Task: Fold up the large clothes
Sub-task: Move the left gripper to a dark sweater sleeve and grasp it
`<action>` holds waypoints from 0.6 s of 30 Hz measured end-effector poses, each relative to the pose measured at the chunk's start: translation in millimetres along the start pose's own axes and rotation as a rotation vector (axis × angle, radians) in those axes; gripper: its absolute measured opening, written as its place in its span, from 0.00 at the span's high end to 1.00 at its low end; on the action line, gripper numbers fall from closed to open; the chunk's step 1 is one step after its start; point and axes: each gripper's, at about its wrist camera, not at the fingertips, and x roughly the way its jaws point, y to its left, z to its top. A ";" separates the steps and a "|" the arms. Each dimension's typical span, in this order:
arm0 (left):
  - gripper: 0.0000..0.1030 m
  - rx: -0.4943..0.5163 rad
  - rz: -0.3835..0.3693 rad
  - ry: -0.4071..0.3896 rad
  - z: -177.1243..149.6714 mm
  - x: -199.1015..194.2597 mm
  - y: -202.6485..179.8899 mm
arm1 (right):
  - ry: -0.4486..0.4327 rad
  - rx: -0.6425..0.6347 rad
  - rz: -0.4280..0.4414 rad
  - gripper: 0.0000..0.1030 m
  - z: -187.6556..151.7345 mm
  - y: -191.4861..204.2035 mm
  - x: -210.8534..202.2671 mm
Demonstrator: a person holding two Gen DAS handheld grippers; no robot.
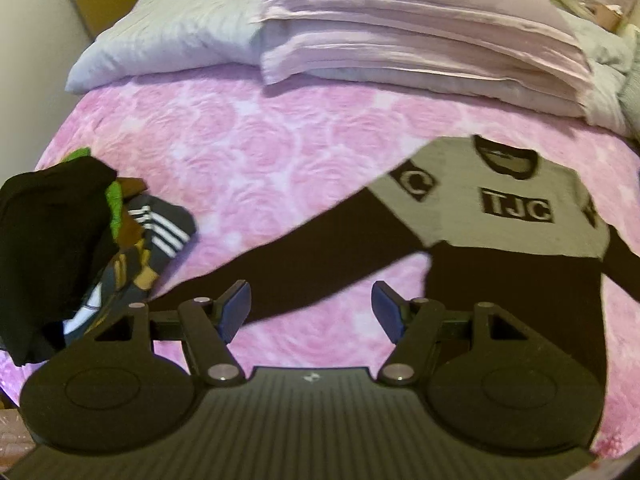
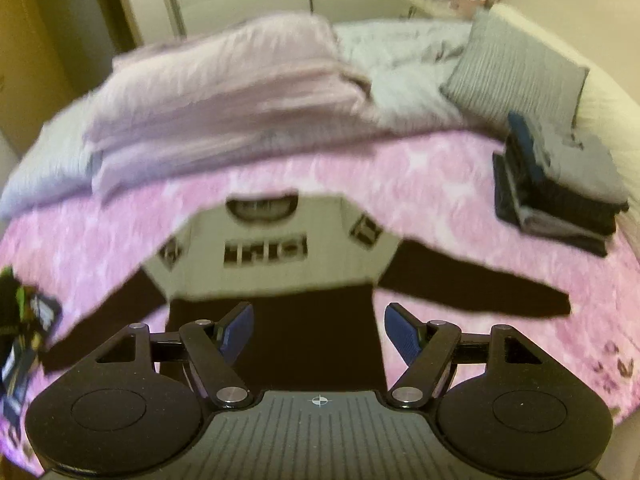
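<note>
Left tool [image 1: 311,306] jaws apart, empty, above sweater's [image 1: 512,216] left sleeve; right tool [image 2: 319,330] jaws apart, empty, over hem; sweater spread flat on bed [image 1: 248,152], no fold yet; folded stack [image 2: 560,184] done; unfolded pile [image 1: 60,248] waiting.

"TJC" on sweater [image 1: 516,208] chest, "C" on its sleeve patch

The left gripper [image 1: 311,307] tilts steeply downward, its two blue-padded fingers [image 1: 236,308] spread apart with nothing between them. The right gripper [image 2: 319,334] also angles downward, its blue-padded fingers [image 2: 402,334] likewise spread wide and gripping nothing.
</note>
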 end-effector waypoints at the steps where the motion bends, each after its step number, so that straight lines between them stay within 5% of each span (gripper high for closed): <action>1: 0.39 -0.006 0.005 -0.001 0.6 3.3 6.6 | -0.016 0.015 -0.001 0.32 2.5 -2.6 1.1; 18: 0.33 -0.358 -0.114 -0.036 -41.3 51.1 96.8 | 0.003 0.071 0.047 0.32 21.4 -16.9 45.0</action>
